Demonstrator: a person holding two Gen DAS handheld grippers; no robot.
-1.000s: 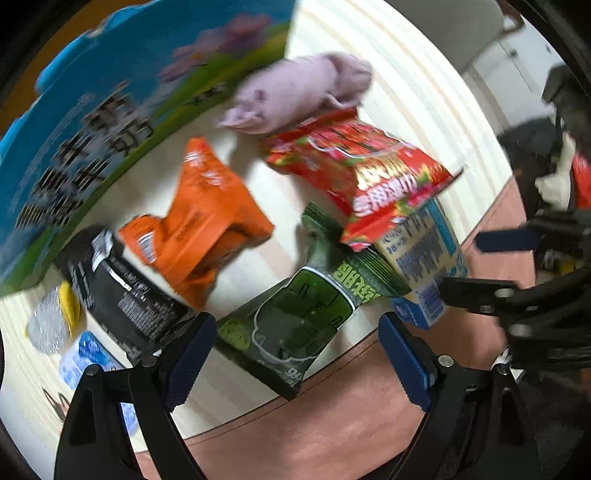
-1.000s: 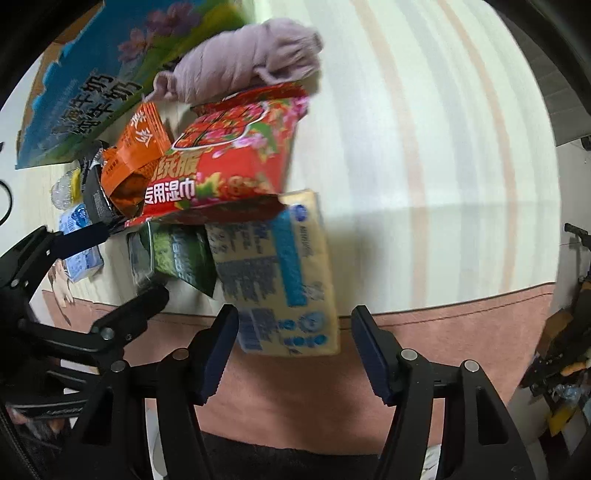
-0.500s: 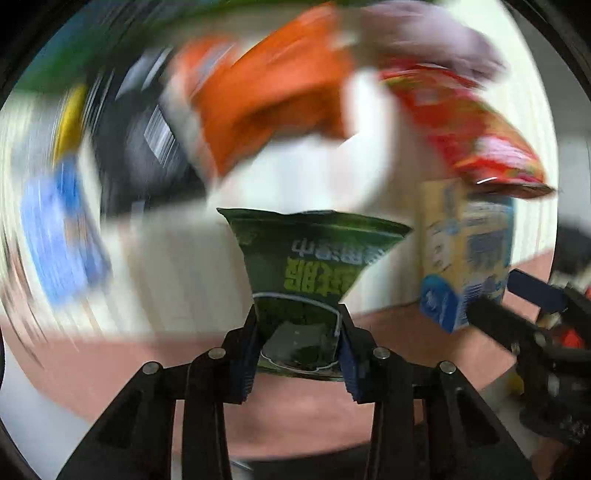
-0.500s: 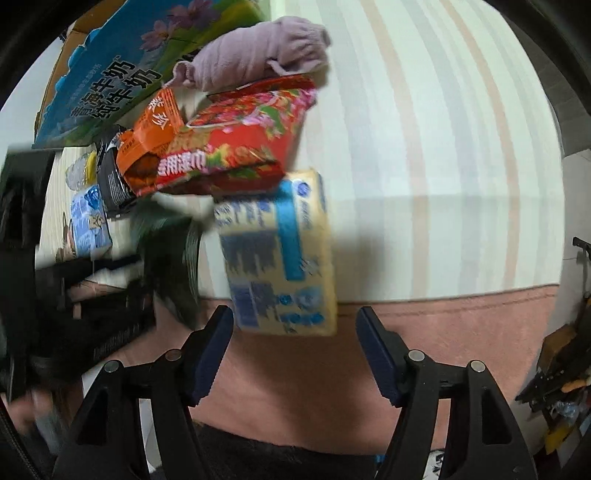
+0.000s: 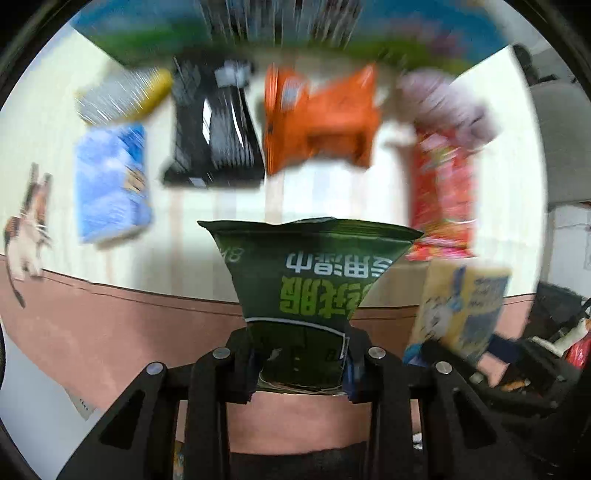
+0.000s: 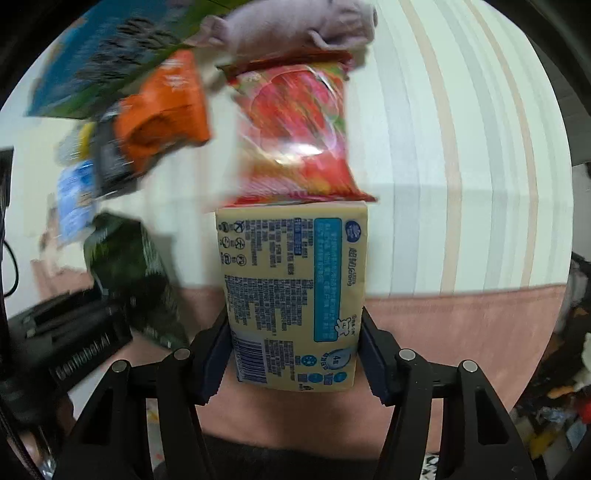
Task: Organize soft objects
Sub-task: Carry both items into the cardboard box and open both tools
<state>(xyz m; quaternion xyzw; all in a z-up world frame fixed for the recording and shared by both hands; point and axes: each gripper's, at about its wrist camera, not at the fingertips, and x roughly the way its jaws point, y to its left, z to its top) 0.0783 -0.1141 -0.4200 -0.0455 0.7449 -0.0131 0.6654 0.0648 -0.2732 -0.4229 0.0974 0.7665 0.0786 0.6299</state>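
My left gripper (image 5: 301, 363) is shut on a dark green wet-wipe pack (image 5: 314, 280) and holds it off the table near the front edge. My right gripper (image 6: 291, 354) is shut on a yellow and blue tissue pack (image 6: 291, 291), also lifted at the front edge. Each held pack shows in the other view: the tissue pack (image 5: 461, 310) at the right, the green pack (image 6: 129, 273) at the left. On the striped tablecloth (image 6: 461, 147) lie a red pack (image 6: 295, 144), an orange pack (image 6: 162, 110) and a mauve plush toy (image 6: 295, 26).
A black pack (image 5: 214, 129), a light blue pack (image 5: 110, 181) and a silver and yellow item (image 5: 122, 96) lie at the left. A large blue and green carton (image 6: 92, 51) stands along the back. The cloth's pink border (image 5: 110, 325) hangs over the front edge.
Both grippers were open a second ago. The left closed on the green pack and lifted it; the right has now closed on the tissue pack and lifted it.
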